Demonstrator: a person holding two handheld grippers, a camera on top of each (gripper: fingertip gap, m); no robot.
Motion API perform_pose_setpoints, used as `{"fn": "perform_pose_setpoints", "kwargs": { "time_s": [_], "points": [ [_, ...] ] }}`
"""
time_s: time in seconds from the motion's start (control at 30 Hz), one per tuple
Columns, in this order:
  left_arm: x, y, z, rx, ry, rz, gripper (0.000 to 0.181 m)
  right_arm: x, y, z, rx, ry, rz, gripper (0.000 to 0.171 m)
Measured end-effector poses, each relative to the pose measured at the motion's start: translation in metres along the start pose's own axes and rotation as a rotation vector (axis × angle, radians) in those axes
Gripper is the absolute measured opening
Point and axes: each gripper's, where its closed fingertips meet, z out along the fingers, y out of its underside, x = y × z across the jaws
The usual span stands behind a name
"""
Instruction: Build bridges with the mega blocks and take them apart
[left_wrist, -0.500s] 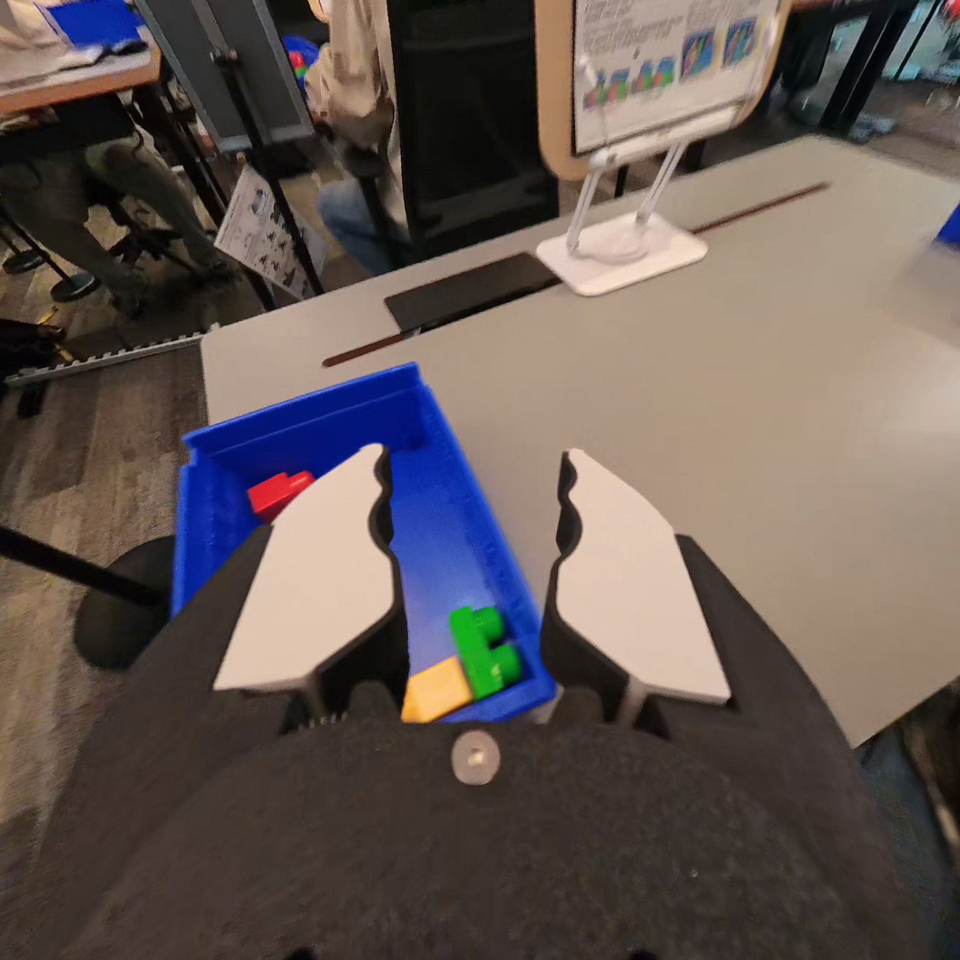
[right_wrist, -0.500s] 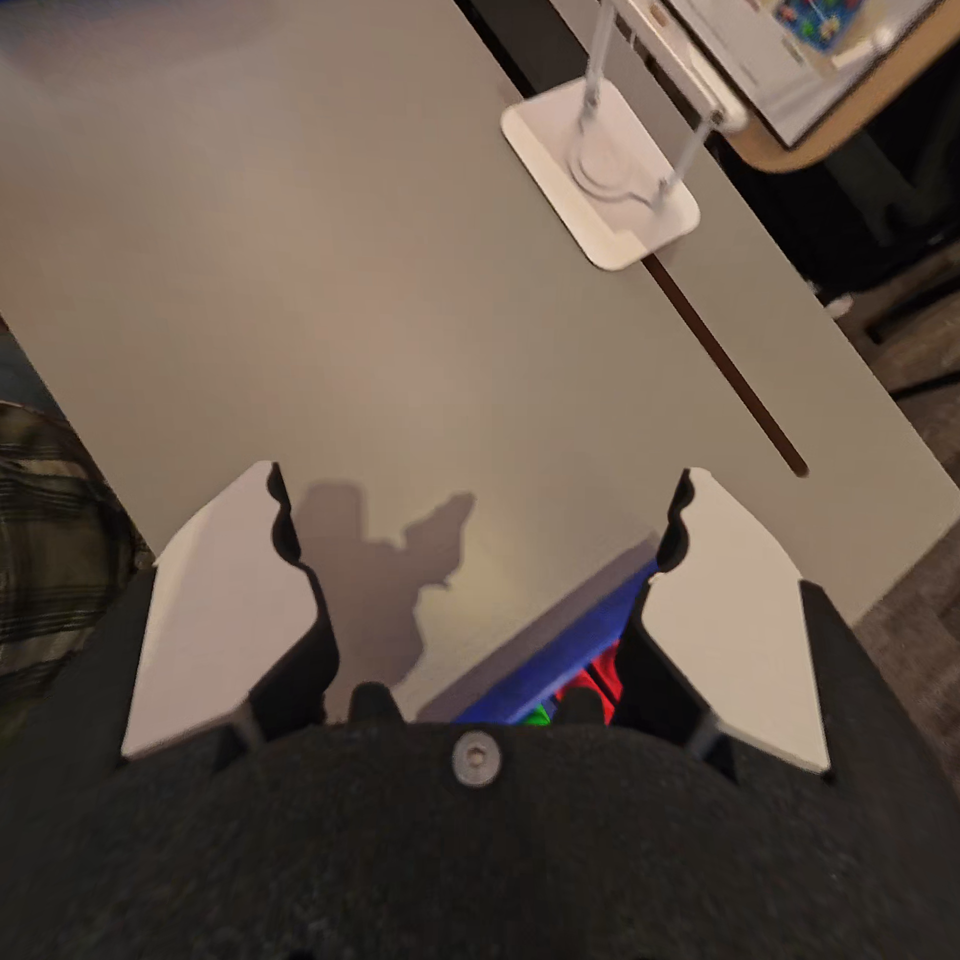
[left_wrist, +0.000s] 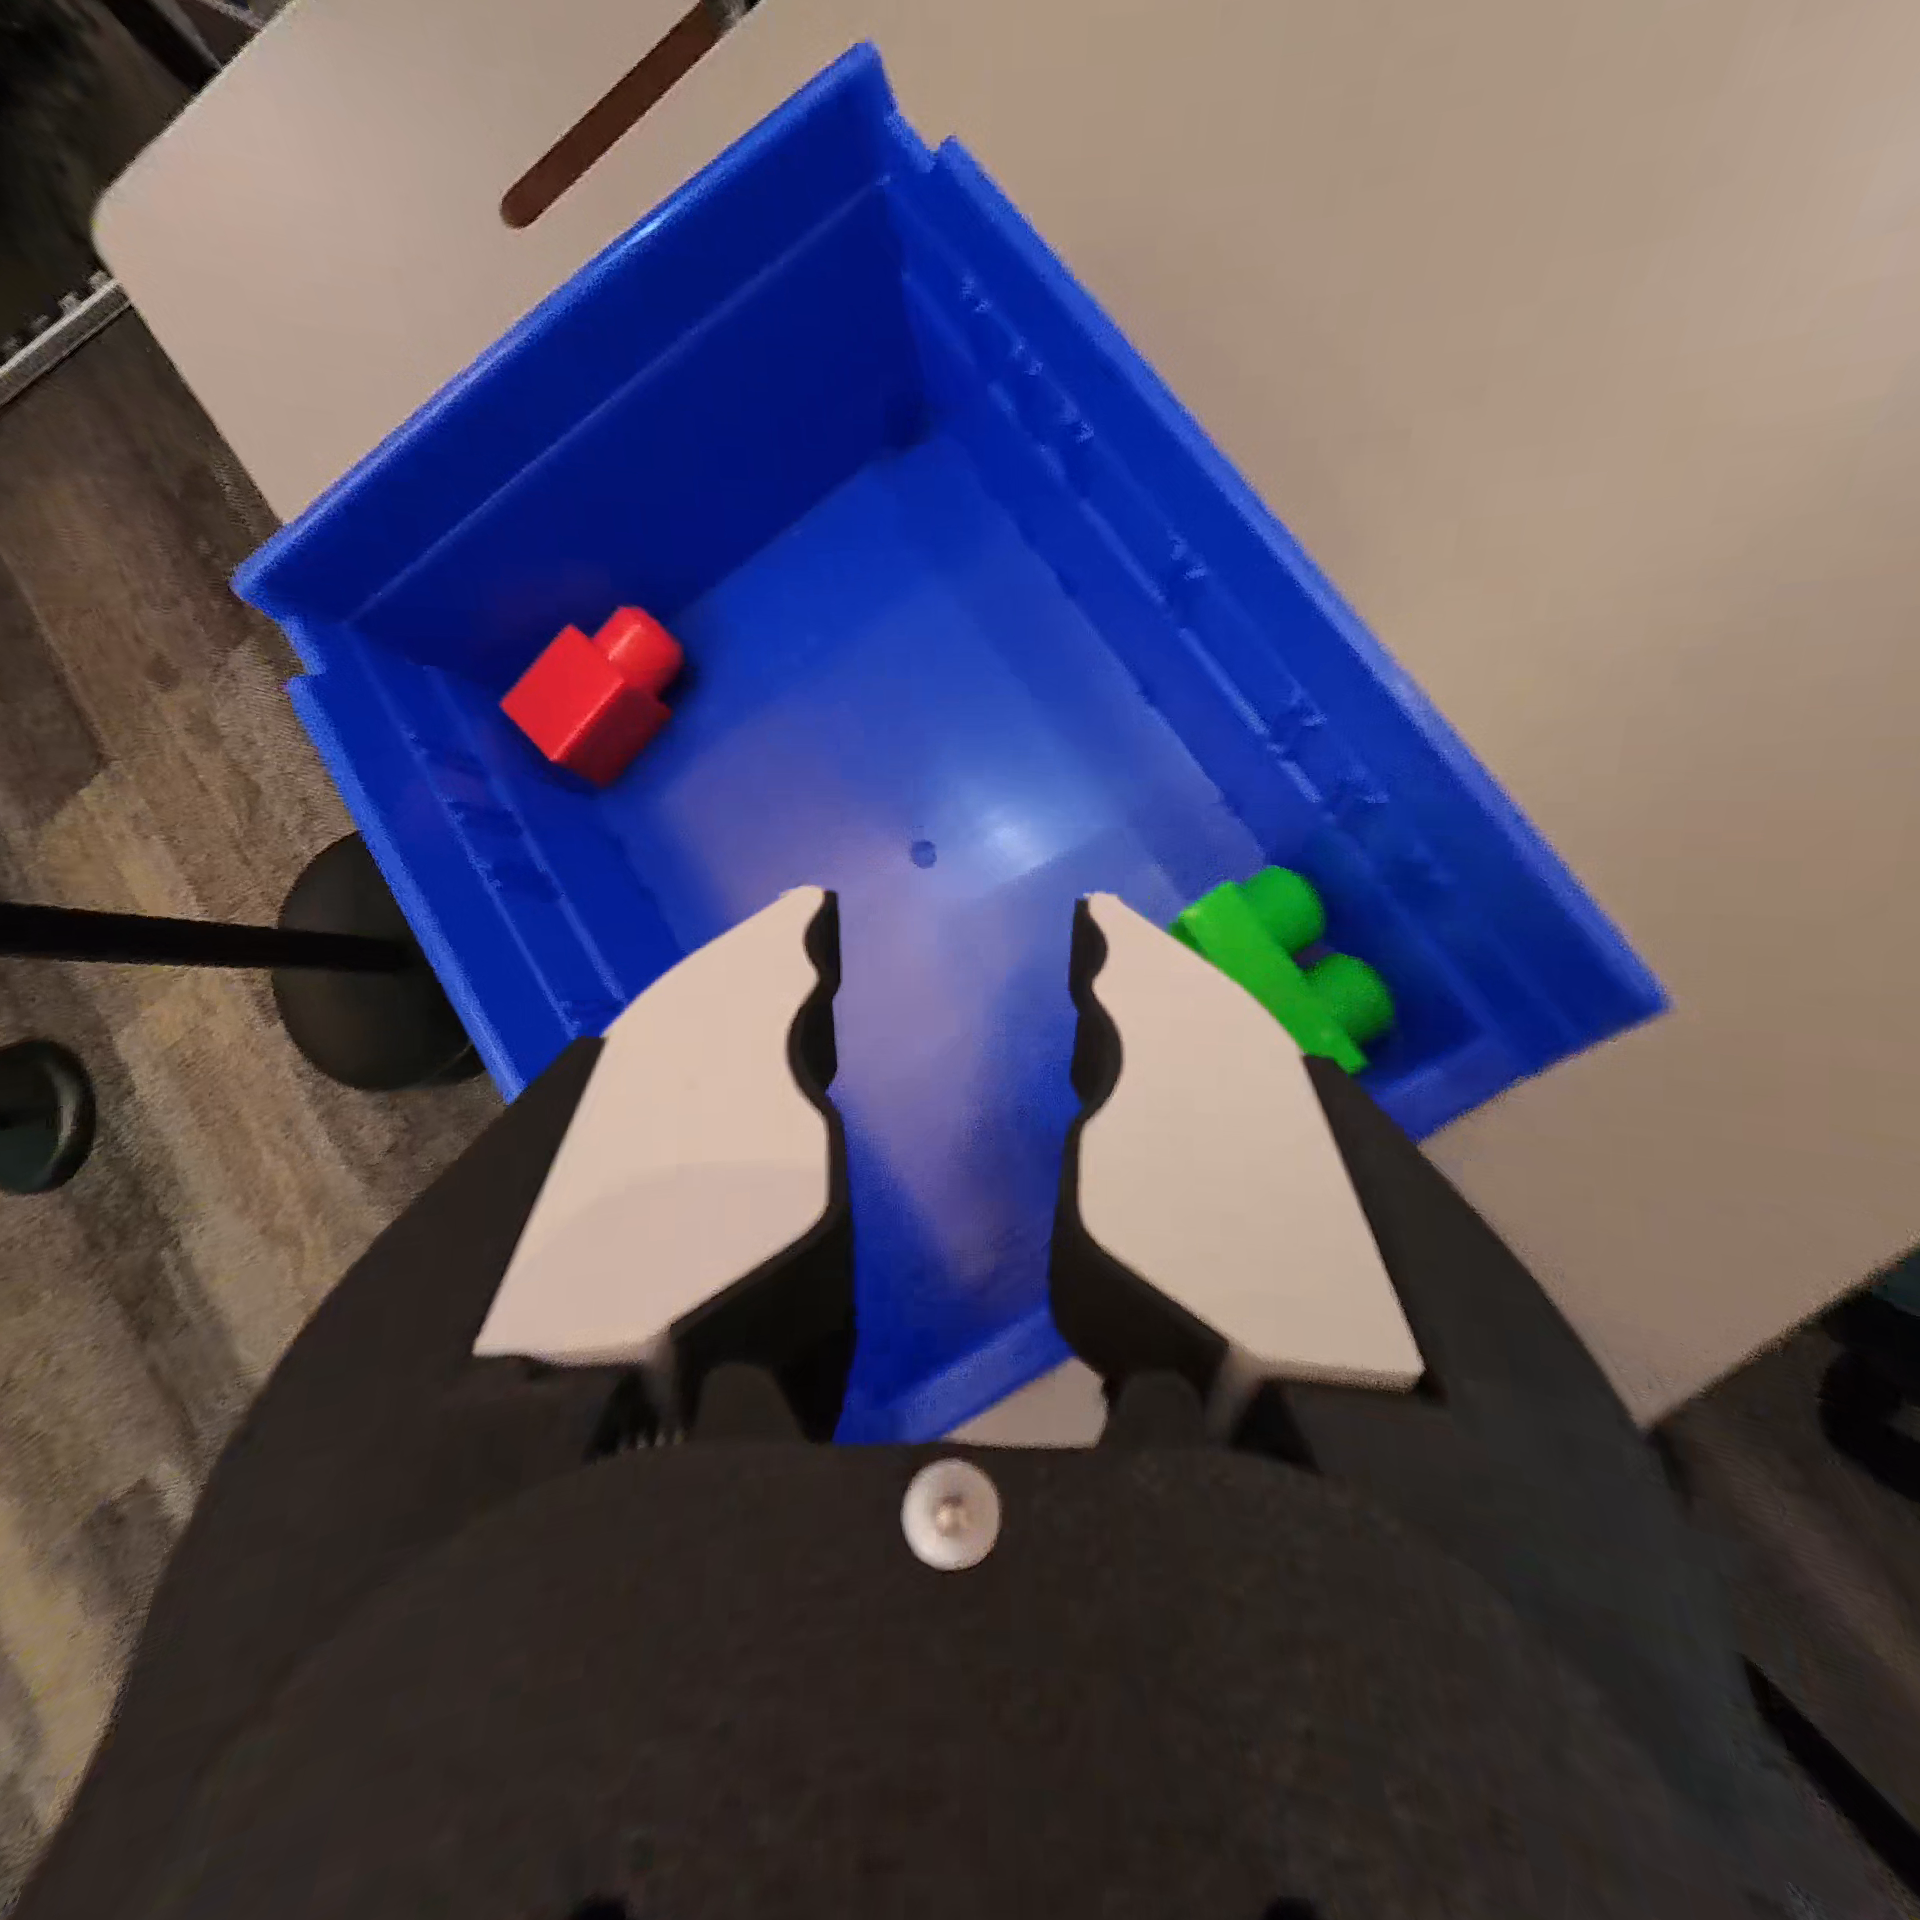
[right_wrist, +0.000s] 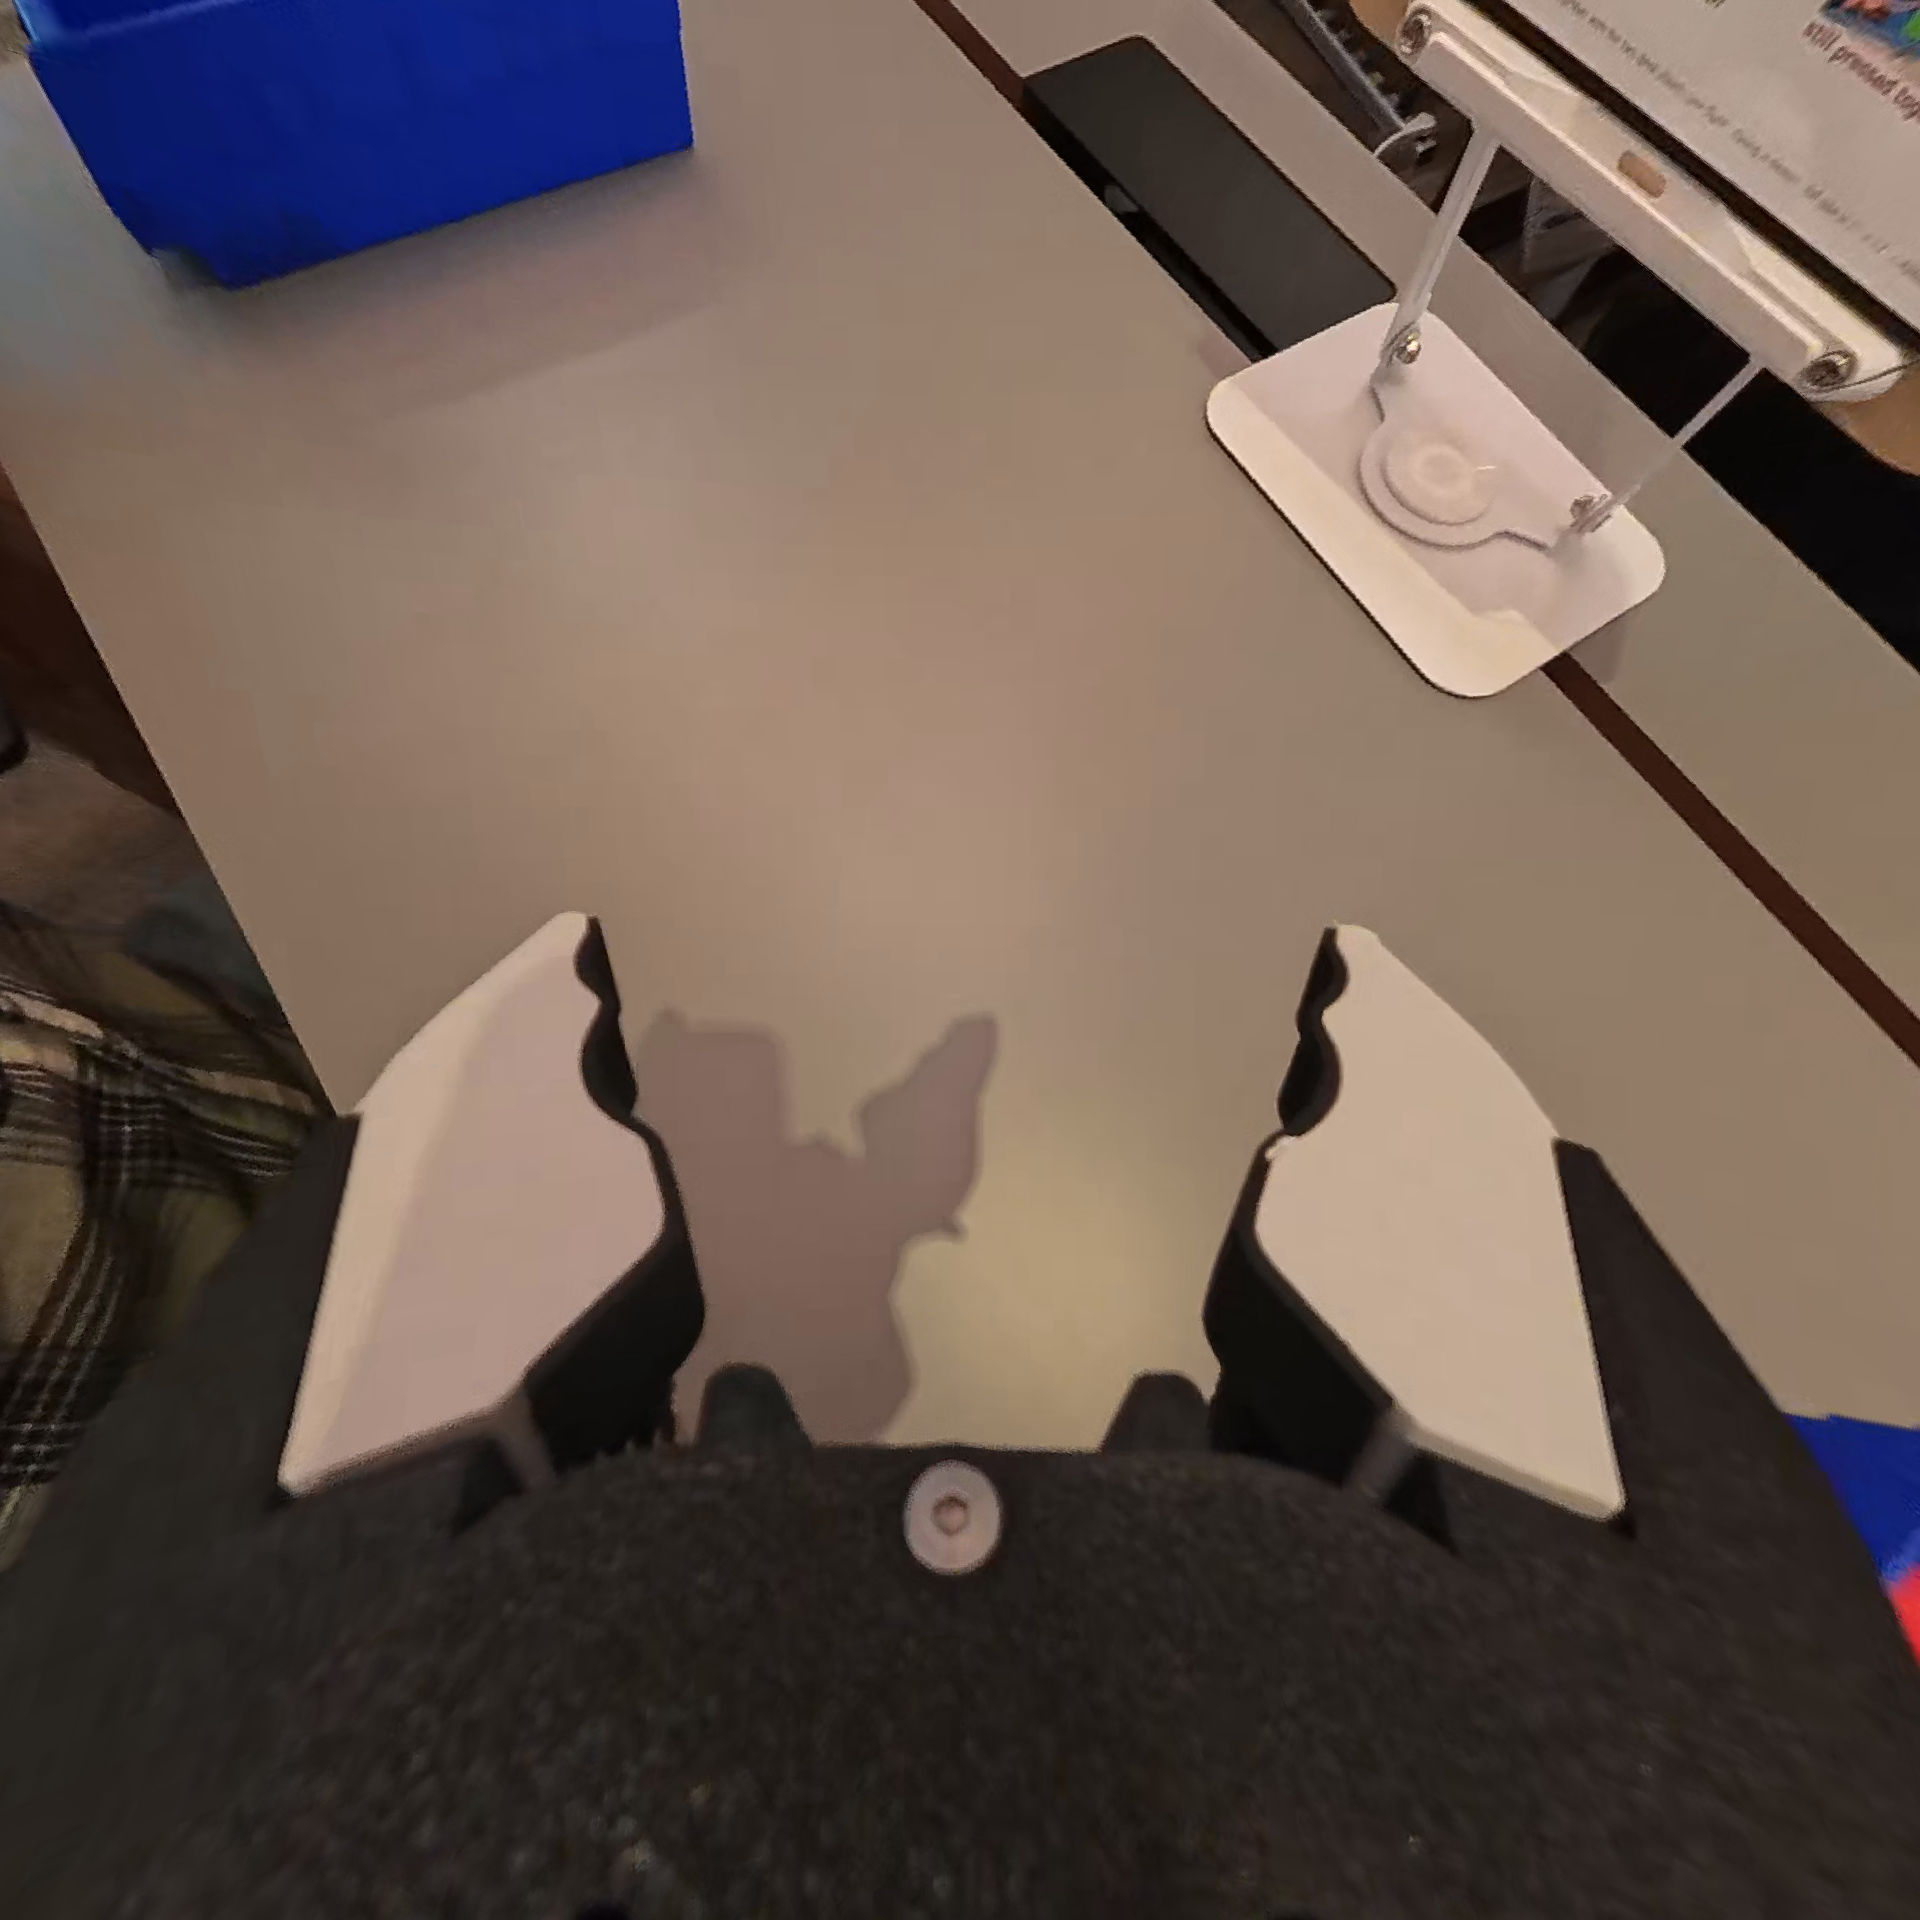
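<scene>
In the left wrist view a blue bin (left_wrist: 644, 416) stands at the corner of a grey table (left_wrist: 1455, 416). A red block (left_wrist: 592, 691) lies near its far left corner. A green block (left_wrist: 1288, 961) lies by its right wall. My left gripper (left_wrist: 951, 914) is open and empty, hanging over the bin's floor, between the two blocks. In the right wrist view my right gripper (right_wrist: 956, 935) is wide open and empty above bare grey table (right_wrist: 831, 623). Its shadow falls on the table between the fingers.
In the right wrist view a second blue bin (right_wrist: 343, 125) stands at the far left and a white stand (right_wrist: 1434, 520) holding an instruction board stands at the right. A black panel (right_wrist: 1205, 177) is set in the table. A plaid sleeve (right_wrist: 114, 1122) shows at the left edge. Across from one pair of fingers to the other is roughly 60 centimeters. My left gripper is the nearer one to the green block (left_wrist: 1288, 961): about 12 centimeters, against 55 centimeters.
My left gripper has tipped down and moved over the bin; an orange block seen at the bin's near end is now out of sight. My right gripper has swung, bringing a blue bin into view.
</scene>
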Motion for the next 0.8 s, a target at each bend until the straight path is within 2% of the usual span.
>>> {"fn": "perform_pose_setpoints", "kwargs": {
  "time_s": [0.17,0.3,0.43,0.57,0.7,0.8],
  "points": [
    [-0.039,-0.015,0.034,-0.069,-0.123,0.216,0.038,-0.008,-0.002,0.016,0.014,-0.008,0.039,0.121],
    [-0.066,-0.024,0.065,-0.151,-0.130,0.412,0.035,-0.016,-0.002,0.022,-0.012,-0.009,0.026,0.123],
    [-0.094,-0.014,0.093,-0.298,-0.135,0.585,0.038,-0.020,-0.001,0.022,-0.029,-0.002,0.020,0.124],
    [-0.112,-0.003,0.111,-0.405,-0.112,0.656,0.041,-0.024,0.001,0.021,-0.027,-0.014,0.024,0.125],
    [-0.127,0.003,0.122,-0.483,-0.099,0.644,0.047,-0.025,0.003,0.021,-0.034,-0.021,0.026,0.124],
    [-0.130,0.004,0.127,-0.520,-0.085,0.636,0.044,-0.025,0.005,0.020,-0.038,-0.022,0.018,0.123]
  ]
}}
